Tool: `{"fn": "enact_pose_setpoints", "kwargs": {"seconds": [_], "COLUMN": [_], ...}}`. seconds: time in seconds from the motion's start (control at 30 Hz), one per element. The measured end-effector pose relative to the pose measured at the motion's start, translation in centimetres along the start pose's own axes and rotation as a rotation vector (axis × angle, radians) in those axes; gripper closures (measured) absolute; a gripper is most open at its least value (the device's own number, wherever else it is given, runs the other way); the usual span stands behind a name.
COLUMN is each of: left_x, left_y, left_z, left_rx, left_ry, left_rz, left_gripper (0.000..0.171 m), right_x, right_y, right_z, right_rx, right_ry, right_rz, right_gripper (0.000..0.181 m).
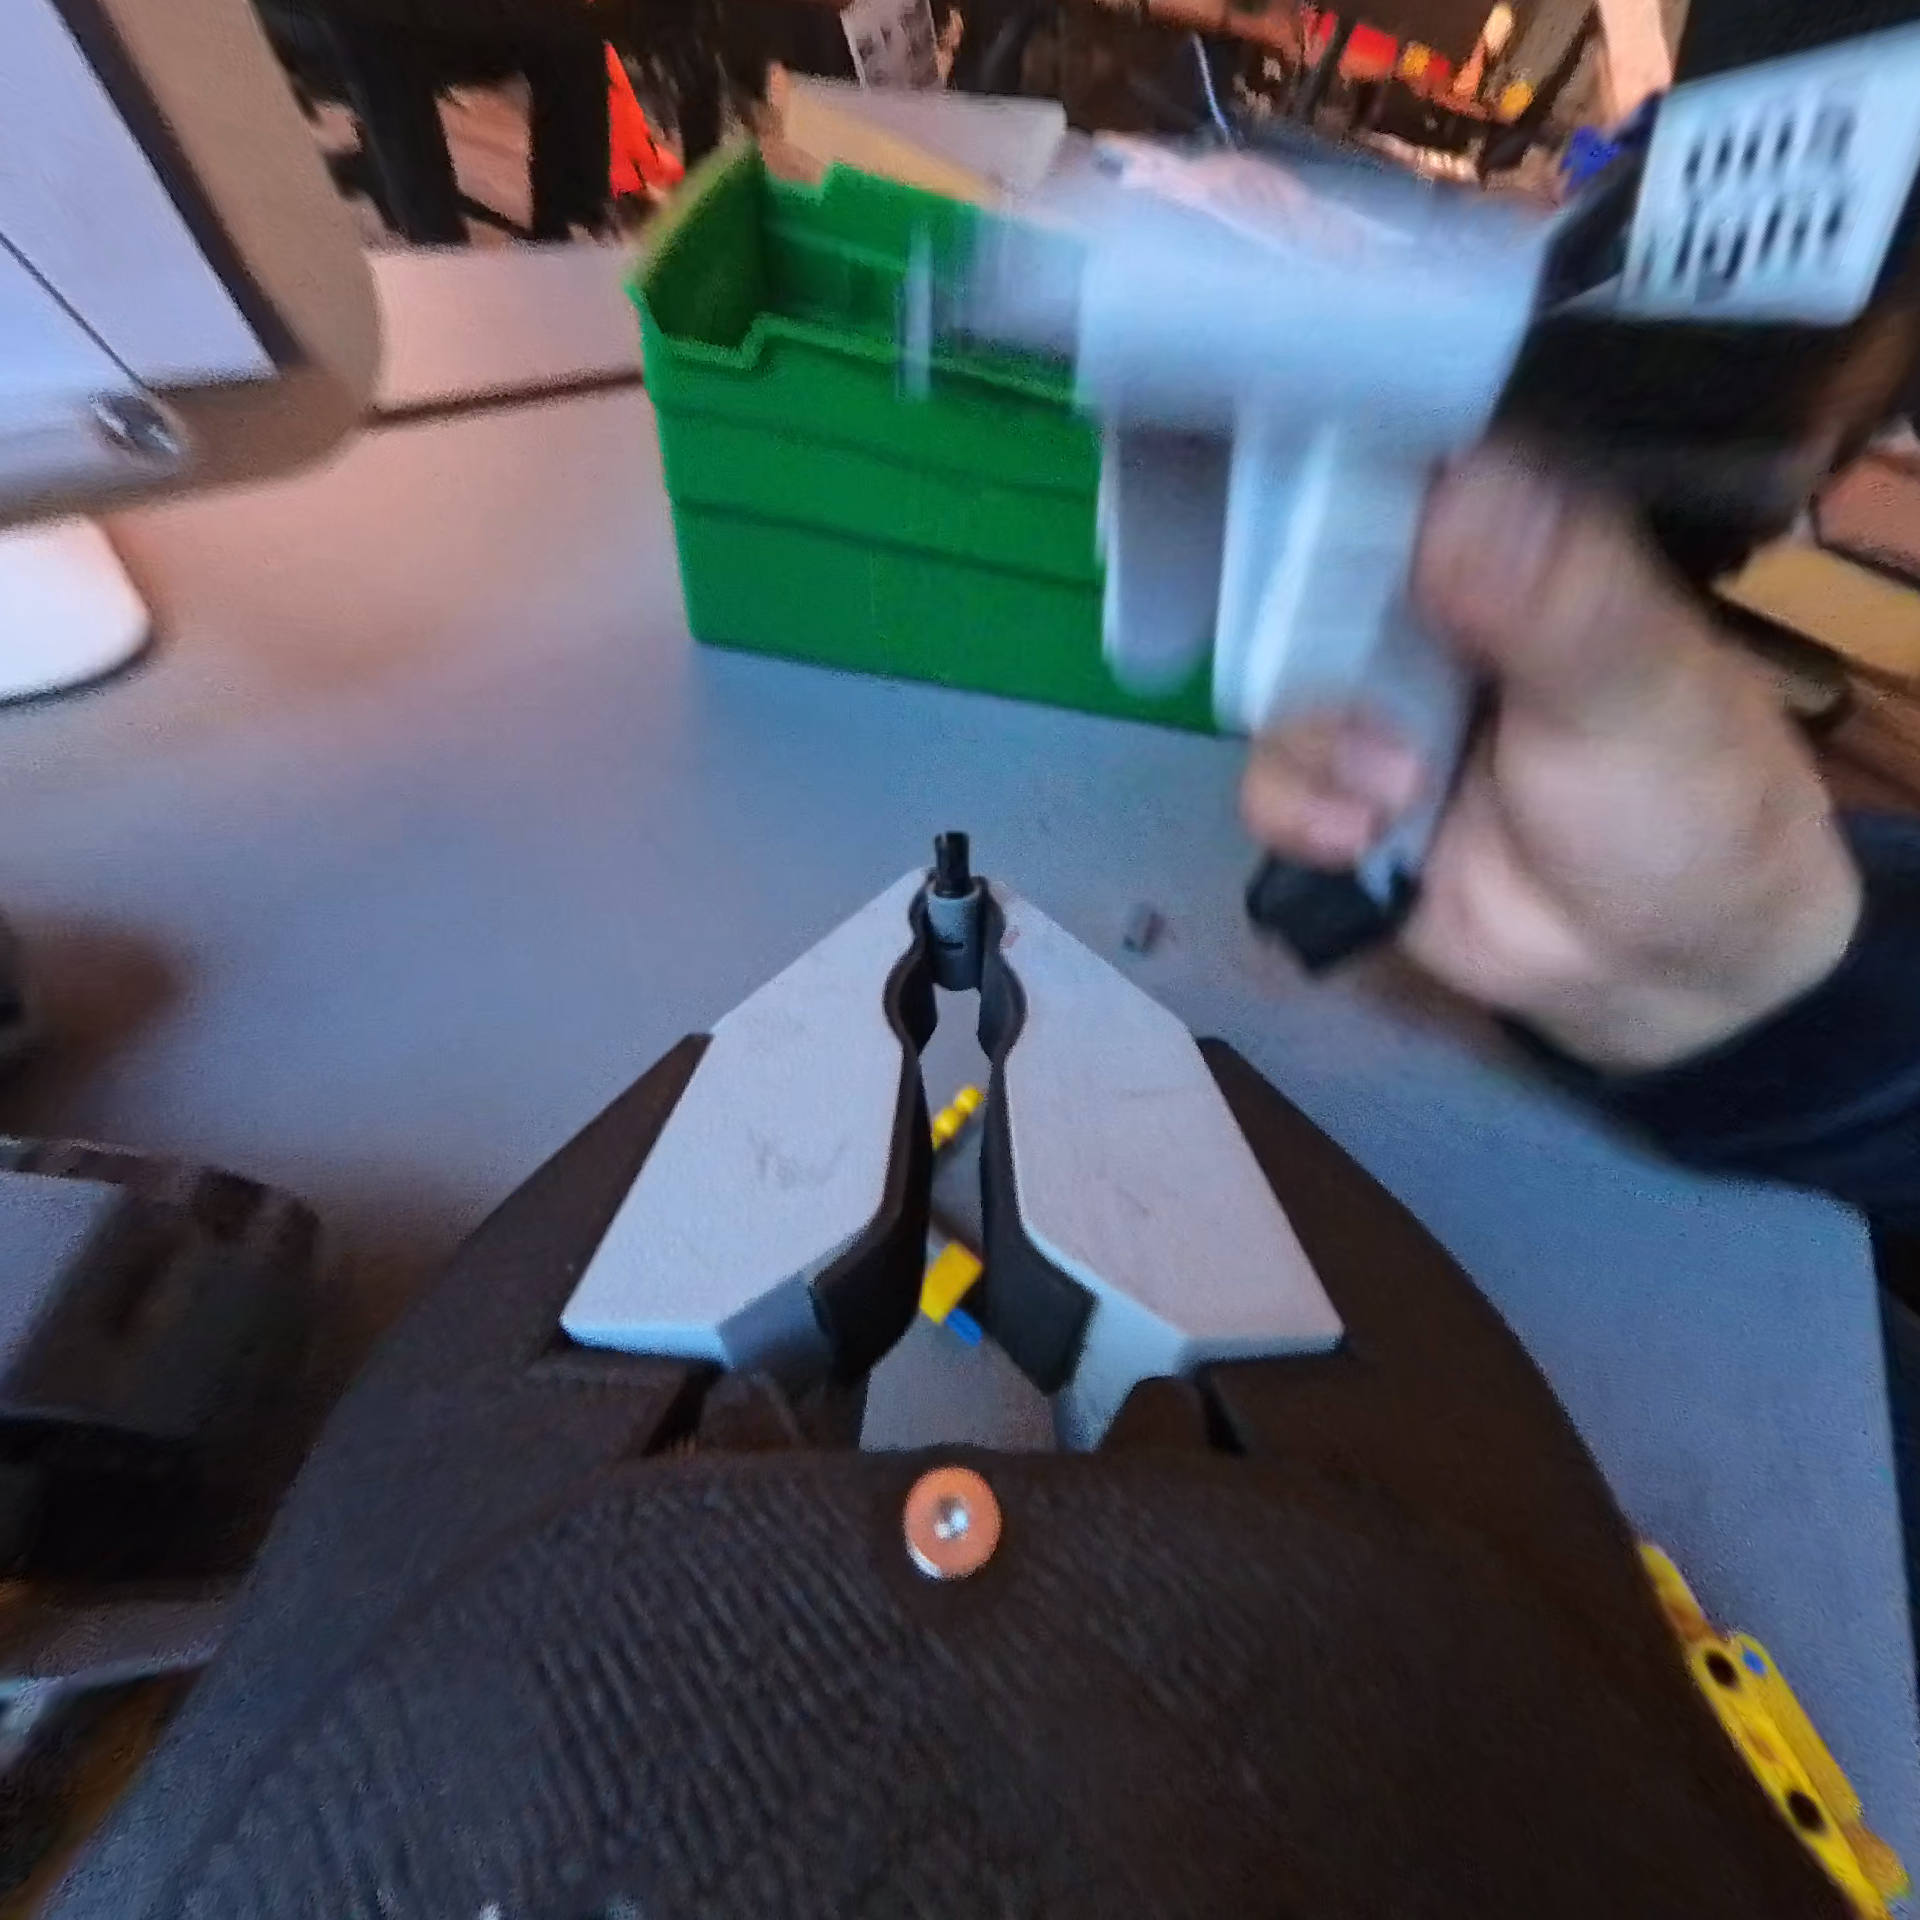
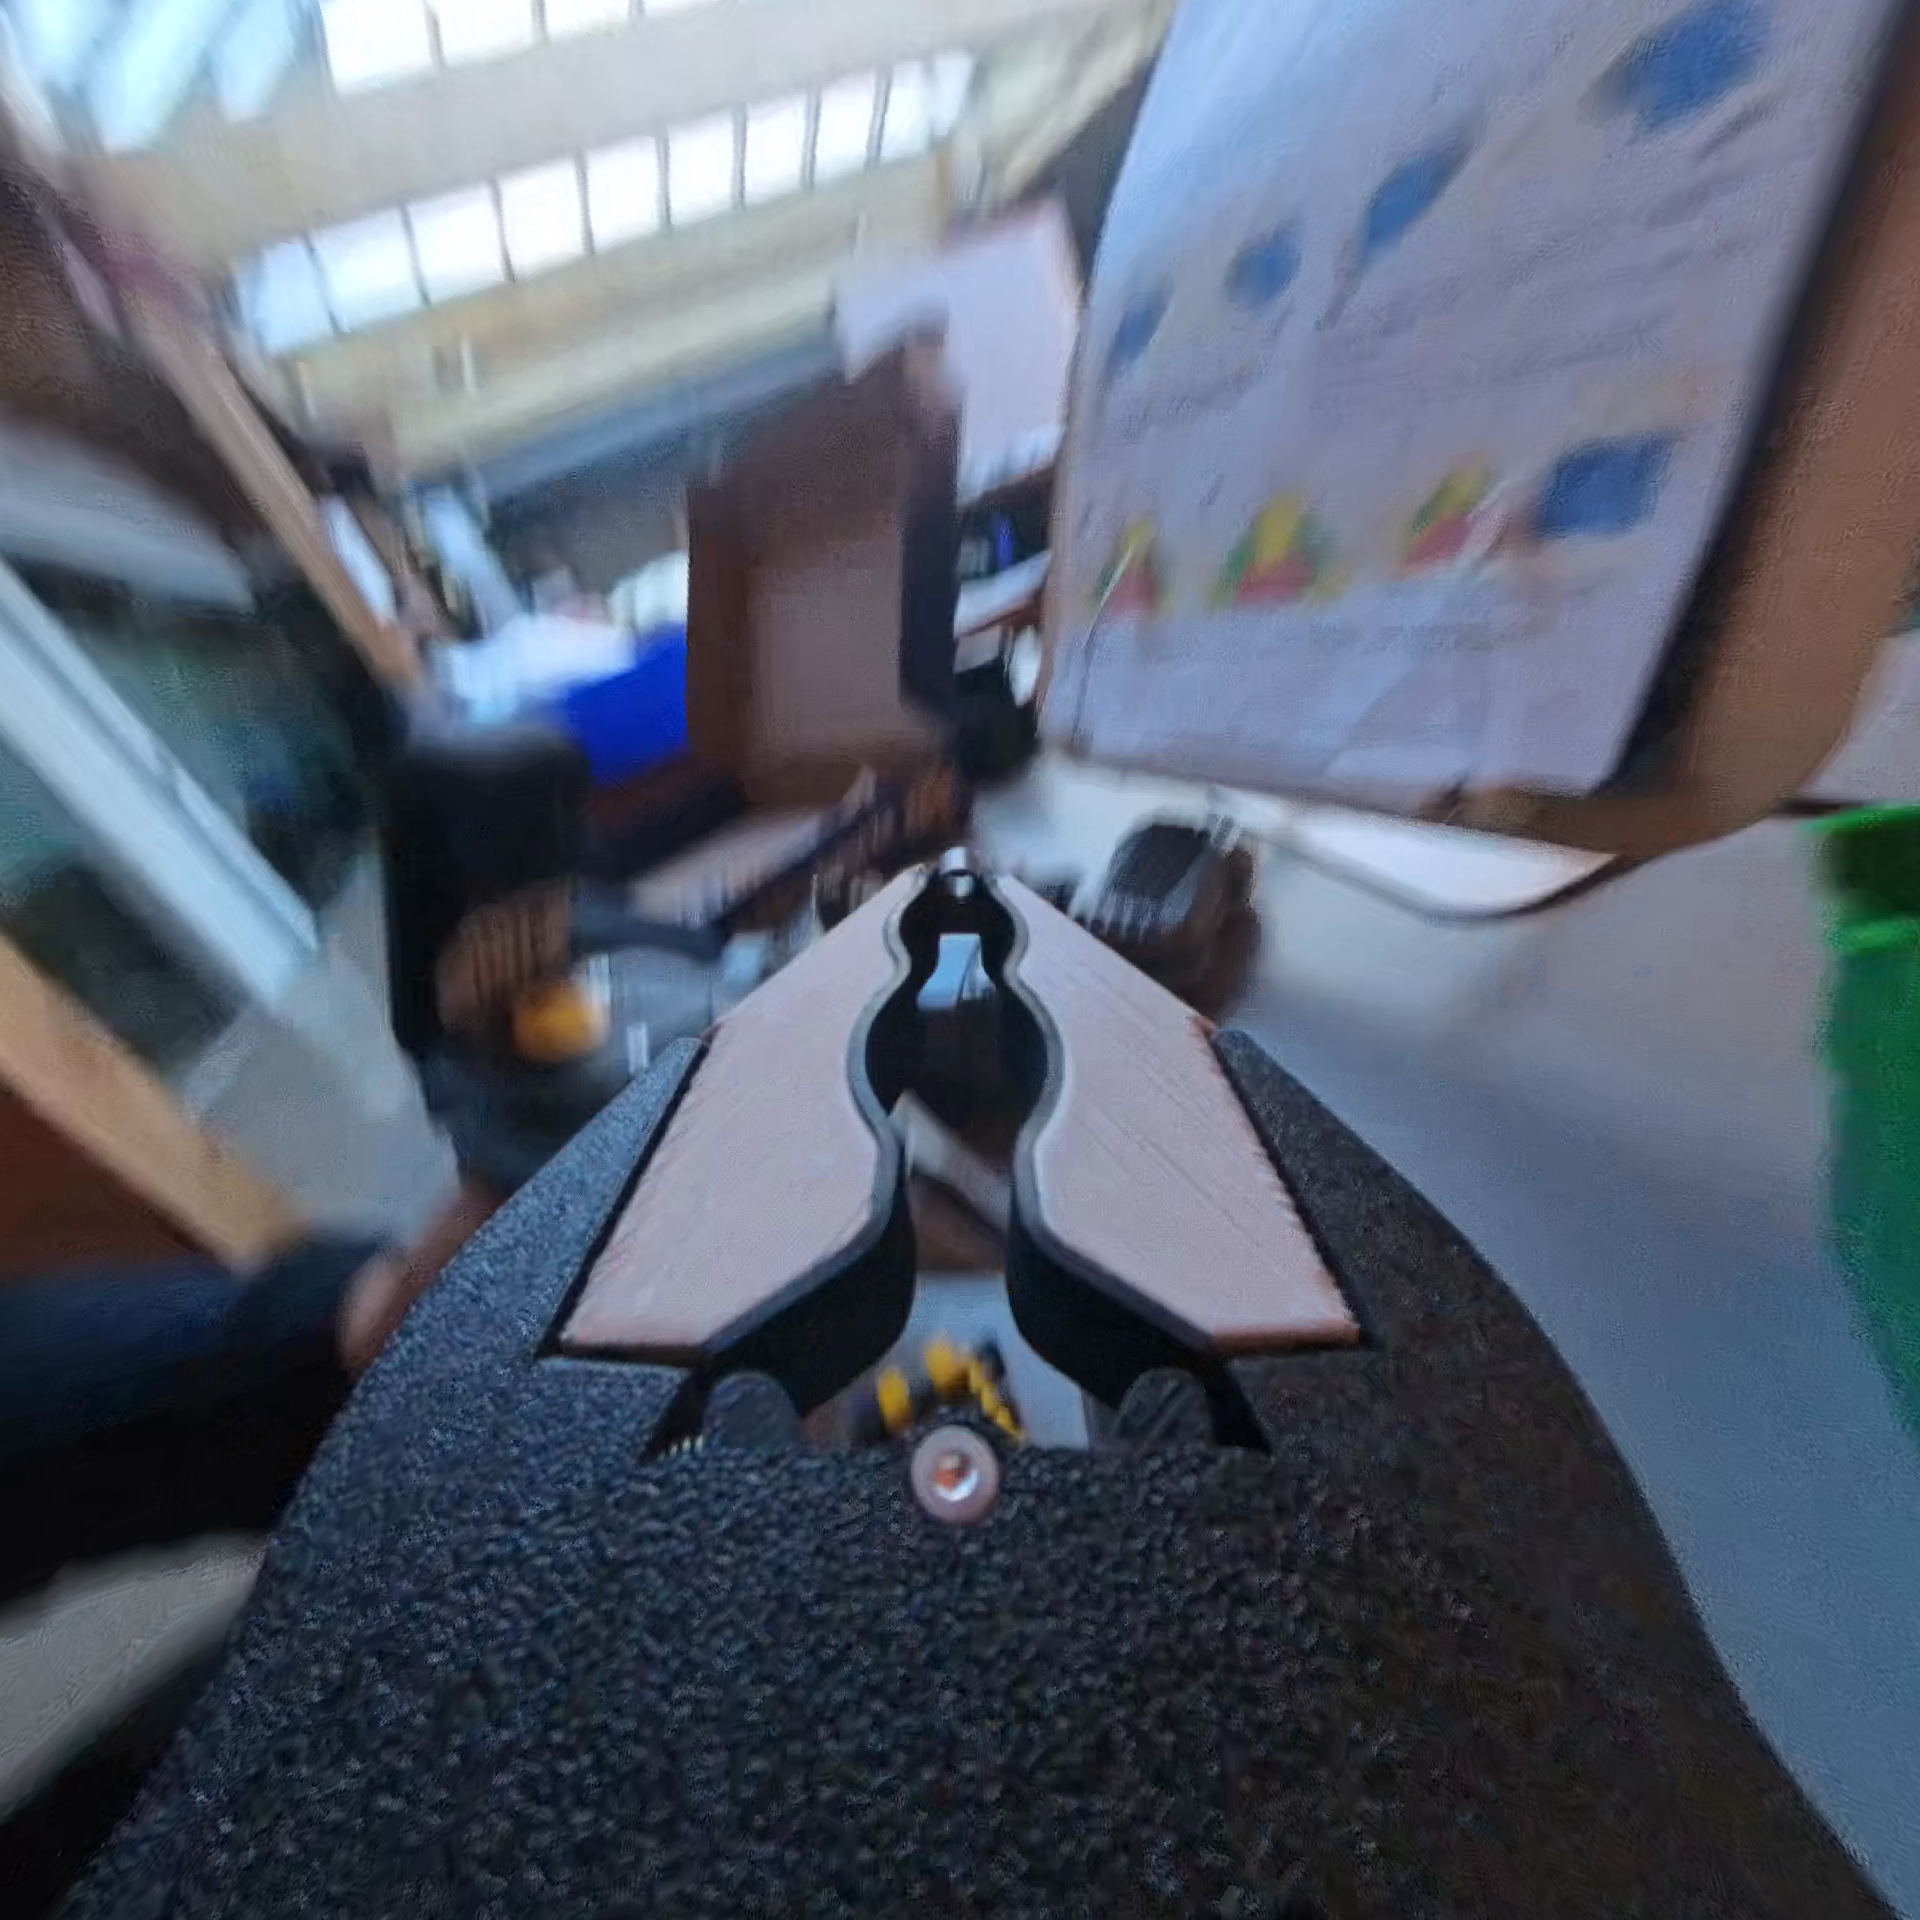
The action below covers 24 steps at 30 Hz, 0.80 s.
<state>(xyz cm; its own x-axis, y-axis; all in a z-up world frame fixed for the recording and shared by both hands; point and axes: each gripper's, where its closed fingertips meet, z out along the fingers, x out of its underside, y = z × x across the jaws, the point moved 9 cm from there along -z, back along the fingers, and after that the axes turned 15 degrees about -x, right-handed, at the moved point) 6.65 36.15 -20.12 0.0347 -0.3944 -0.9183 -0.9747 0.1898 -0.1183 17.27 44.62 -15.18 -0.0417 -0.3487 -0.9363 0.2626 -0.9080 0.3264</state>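
Gripped at the very tips of the left gripper (image 1: 954,935), whose grey fingers are drawn almost together, is a small grey cylindrical peg with a black stub at its front end (image 1: 952,930). It is held above the pale grey tabletop (image 1: 499,831), well short of the stacked green plastic bins (image 1: 873,499) standing farther back. Small yellow and blue toy pieces (image 1: 951,1283) are seen on the table through the gap between the fingers, and a yellow perforated beam (image 1: 1766,1745) lies at the lower right edge.

In the left wrist view the right gripper (image 1: 1226,416) is seen heavily blurred, raised in a hand (image 1: 1558,790) in front of the bins. In its own view its fingers (image 2: 956,904) are nearly closed, and a small pale rounded thing (image 2: 956,860) sits at the tips; whether it is clamped cannot be told through the blur.

Only a short length of the peg is caught, so it could be judged liable to pivot or slip out if knocked. The blur suggests fast movement, which would make a collision between the two tools a risk.
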Motion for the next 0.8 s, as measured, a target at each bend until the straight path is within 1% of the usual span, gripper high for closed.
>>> {"fn": "enact_pose_setpoints", "kwargs": {"seconds": [0.03,0.07,0.1,0.13,0.2,0.23,0.27,0.4,0.5,0.6,0.67,0.8], "left_x": [0.3,-0.1,-0.7,-1.2,-1.4,-1.5,-1.4,-1.1,-1.3,-1.3,-1.1,-0.5], "left_y": [-0.4,-0.7,-0.9,-0.9,-0.7,-0.7,-0.5,0.4,1.2,1.8,2.0,2.1], "left_z": [-0.1,-0.5,-0.9,-1.2,-1.0,-1.0,-1.0,-1.0,-1.3,-1.5,-1.5,-0.9], "left_rx": [0.013,0.0,-0.007,-0.033,-0.06,-0.067,-0.084,-0.14,-0.164,-0.158,-0.158,-0.124], "left_ry": [0.011,-0.049,-0.112,-0.152,-0.153,-0.158,-0.169,-0.134,-0.137,-0.131,-0.107,-0.042], "left_rz": [0.008,0.041,0.079,0.094,0.082,0.081,0.09,0.126,0.108,0.076,0.064,0.048], "left_gripper": [0.17,0.171,0.171,0.17,0.171,0.171,0.171,0.171,0.17,0.17,0.17,0.17], "right_x": [-2.1,-3.5,-3.8,-3.0,-0.7,0.0,0.4,-0.2,-0.4,0.3,0.8,2.5], "right_y": [-0.6,-0.8,-0.8,-0.7,0.0,0.4,0.5,0.4,0.2,-0.5,-1.1,-2.8], "right_z": [-1.2,-2.1,-1.9,-0.9,0.6,1.2,1.4,0.8,-0.1,-1.0,-1.5,-2.6], "right_rx": [0.003,-0.033,-0.09,-0.13,-0.179,-0.21,-0.207,-0.069,-0.002,0.045,0.071,0.075], "right_ry": [-0.137,-0.22,-0.194,-0.094,0.014,0.054,0.081,0.161,0.251,0.417,0.489,0.609], "right_rz": [0.027,0.046,0.062,0.084,0.088,0.105,0.098,-0.044,-0.09,-0.089,-0.083,0.076], "right_gripper": [0.178,0.179,0.179,0.178,0.178,0.177,0.177,0.177,0.177,0.177,0.177,0.172]}}
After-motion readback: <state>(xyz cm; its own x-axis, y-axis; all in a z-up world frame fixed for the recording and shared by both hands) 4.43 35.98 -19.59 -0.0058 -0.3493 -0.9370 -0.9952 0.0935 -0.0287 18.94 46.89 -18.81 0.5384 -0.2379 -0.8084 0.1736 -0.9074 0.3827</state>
